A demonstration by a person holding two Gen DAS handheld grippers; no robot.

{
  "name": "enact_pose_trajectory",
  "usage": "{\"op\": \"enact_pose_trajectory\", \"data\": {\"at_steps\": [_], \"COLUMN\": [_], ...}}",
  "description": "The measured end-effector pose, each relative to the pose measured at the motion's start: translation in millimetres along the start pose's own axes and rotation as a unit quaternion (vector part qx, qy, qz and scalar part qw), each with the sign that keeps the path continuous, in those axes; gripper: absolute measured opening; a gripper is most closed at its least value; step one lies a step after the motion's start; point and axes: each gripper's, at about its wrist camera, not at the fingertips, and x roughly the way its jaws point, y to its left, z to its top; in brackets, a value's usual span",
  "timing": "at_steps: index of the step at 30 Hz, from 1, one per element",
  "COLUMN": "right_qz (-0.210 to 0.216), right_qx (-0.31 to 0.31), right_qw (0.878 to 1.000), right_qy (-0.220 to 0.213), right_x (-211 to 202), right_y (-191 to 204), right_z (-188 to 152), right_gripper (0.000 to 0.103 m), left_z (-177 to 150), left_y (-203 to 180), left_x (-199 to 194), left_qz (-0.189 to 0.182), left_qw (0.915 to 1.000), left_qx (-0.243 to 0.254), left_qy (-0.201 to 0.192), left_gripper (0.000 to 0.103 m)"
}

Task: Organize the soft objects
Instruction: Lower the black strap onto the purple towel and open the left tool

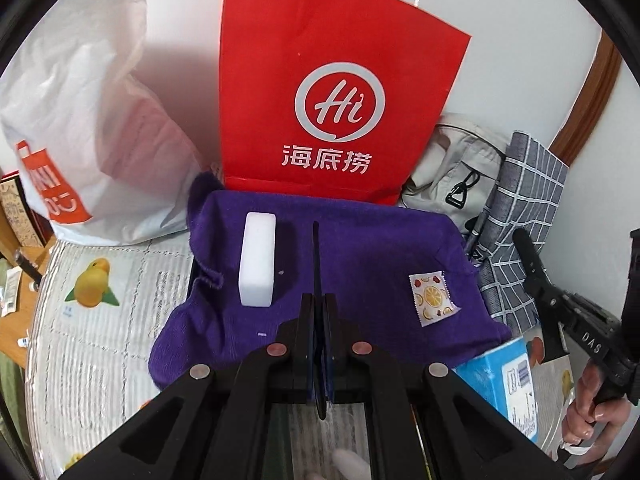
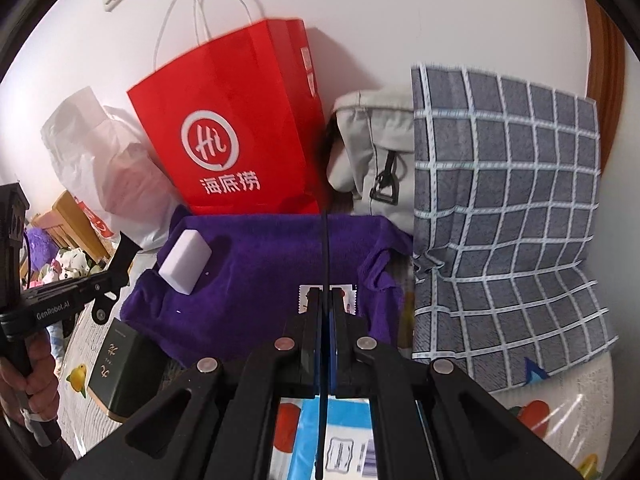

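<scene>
Reading the left wrist view:
Progress: looks early; nothing seems sorted yet, by my judgement.
Towel [image 1: 340, 280]: one, purple, spread flat before the red bag [image 1: 332, 100].
Sponge [image 1: 258, 258]: one, white, lying on the towel's left part.
Sachet [image 1: 432, 298]: one, fruit print, on the towel's right part.
Left tongs [image 1: 319, 304]: closed, gripping nothing.

Right wrist view:
Right tongs [image 2: 325, 300]: closed, empty, above the sachet [image 2: 348, 298].
Checked cloth [image 2: 504, 208]: one, right of the towel [image 2: 272, 264].
Grey bag [image 2: 372, 148]: one.
Left to do: sponge [image 2: 186, 262], sachet, towel all unplaced.
</scene>
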Motion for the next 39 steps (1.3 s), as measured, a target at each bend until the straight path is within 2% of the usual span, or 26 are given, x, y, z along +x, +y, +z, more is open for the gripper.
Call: {"op": "enact_pose_trajectory", "data": {"at_steps": [9,13,23,30,39], "right_qz": [-0.007,-0.01,-0.02,-0.007,-0.002], "right_qx": [-0.005,-0.006,-0.01,0.022,0.024], "right_qw": [0.999,0.999,0.997,0.997,0.996], "right_qy": [0.04,0.039,0.071,0.069,0.085], "right_x": [38,45,79,86,94], "right_y": [-9,-11,-20,-35,-40], "right_z": [3,11,0,0,-2], "right_gripper": [0.003,0.003,0.003,0.003,0.004], "left_z": [2,4,-1,-4,-6], "left_y": [11,14,19,21,21], "left_x": [38,49,75,87,97], "left_qz": [-0.023,-0.03,-0.017,-0.009,0.0], "left_qw": [0.9989,0.9981,0.9969,0.9964,0.9956], "left_qx": [-0.015,-0.017,-0.008,-0.01,-0.009], "left_qy": [0.037,0.051,0.076,0.084,0.093], "left_gripper": [0.005,0.005,0.005,0.005,0.005]}}
